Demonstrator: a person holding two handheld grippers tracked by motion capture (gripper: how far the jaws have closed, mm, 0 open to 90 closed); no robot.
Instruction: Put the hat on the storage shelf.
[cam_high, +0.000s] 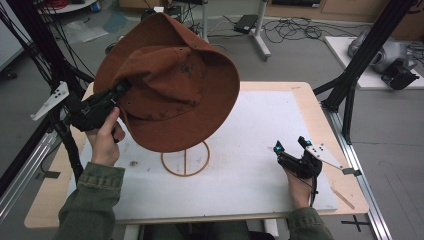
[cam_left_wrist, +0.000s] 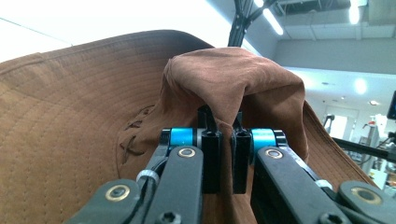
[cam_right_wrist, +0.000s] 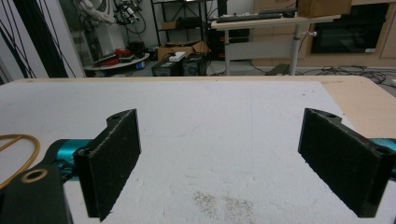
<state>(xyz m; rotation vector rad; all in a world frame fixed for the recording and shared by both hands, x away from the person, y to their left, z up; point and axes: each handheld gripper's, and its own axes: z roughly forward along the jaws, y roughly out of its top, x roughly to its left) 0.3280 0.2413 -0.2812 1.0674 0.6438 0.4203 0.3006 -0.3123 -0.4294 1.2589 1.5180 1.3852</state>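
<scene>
A brown wide-brimmed hat (cam_high: 170, 85) hangs tilted above the table's left half. My left gripper (cam_high: 121, 89) comes at it from the left and is shut on a fold of the crown. In the left gripper view the suede fold (cam_left_wrist: 219, 88) is pinched between the two black jaws of the left gripper (cam_left_wrist: 226, 122). Under the hat a wooden ring base (cam_high: 186, 165) lies on the white mat. My right gripper (cam_high: 290, 144) rests low at the right of the mat, and in its own view the right gripper (cam_right_wrist: 219, 135) stands open with nothing between its pads.
The white mat (cam_high: 250, 150) covers most of the wooden table (cam_high: 310, 105). Black frame struts rise at the left (cam_high: 60, 125) and the right (cam_high: 350, 85) edges. The ring base (cam_right_wrist: 33, 148) shows at the left of the right gripper view. Cables and a desk lie on the floor beyond.
</scene>
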